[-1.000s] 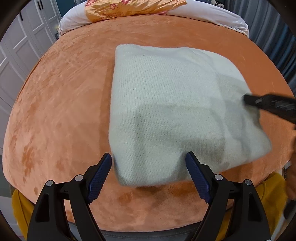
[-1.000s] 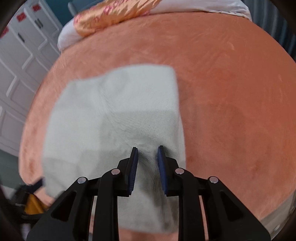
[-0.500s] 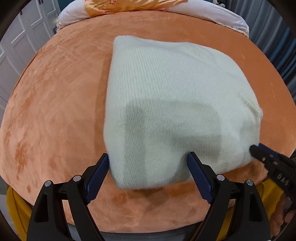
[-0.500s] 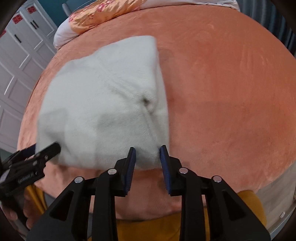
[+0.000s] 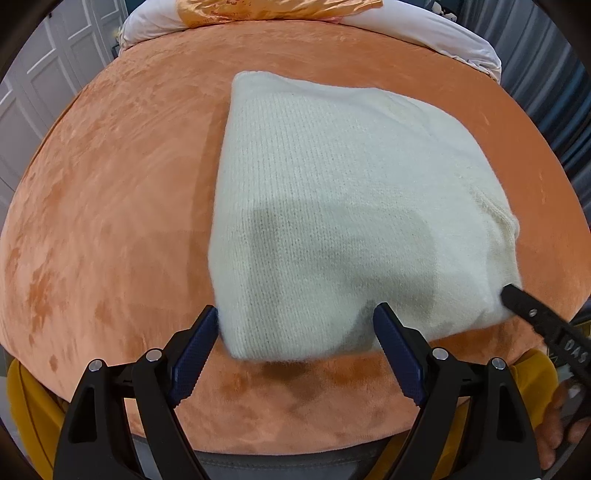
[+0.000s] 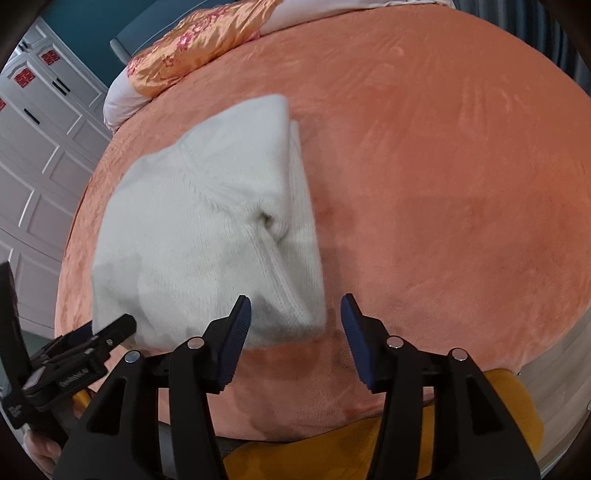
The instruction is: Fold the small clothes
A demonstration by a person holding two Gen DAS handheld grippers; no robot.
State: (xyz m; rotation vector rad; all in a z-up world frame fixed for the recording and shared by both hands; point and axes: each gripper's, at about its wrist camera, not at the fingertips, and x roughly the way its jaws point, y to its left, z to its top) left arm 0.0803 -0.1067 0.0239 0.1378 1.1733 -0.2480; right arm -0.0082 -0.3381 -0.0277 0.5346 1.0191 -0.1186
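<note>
- Left wrist view: a folded cream knit garment (image 5: pixel 343 218) lies flat on the orange plush bedspread (image 5: pixel 110 206), its near edge close to the near side of the bed.
- The left gripper (image 5: pixel 299 350) has its fingers spread wide, holding nothing; the near-left corner of the knit sits between the two blue pads (image 5: pixel 194 354), and its left edge lies just beside the left pad.
- At the right edge of this view, the tip of the right gripper (image 5: pixel 517 301) comes in beside the garment's near-right corner (whether it touches the cloth is hard to tell here).
- Beyond the knit, at the far end of the bed, are a white pillow (image 5: pixel 424 33) and an orange satin cloth (image 5: pixel 273 7).
- Right wrist view: the same cream knit garment (image 6: pixel 207 236) lies left of centre on the orange plush bedspread (image 6: pixel 443 166), with a small pucker and a ribbed band showing on its right side.
- The right gripper (image 6: pixel 295 325) is released, fingers apart and empty; its left pad overlaps the garment's near edge, while the right pad is over bare bedspread.
- The left gripper (image 6: pixel 110 330) shows at lower left, by the garment's near-left corner.
- White panelled wardrobe doors (image 6: pixel 33 155) stand to the left.
</note>
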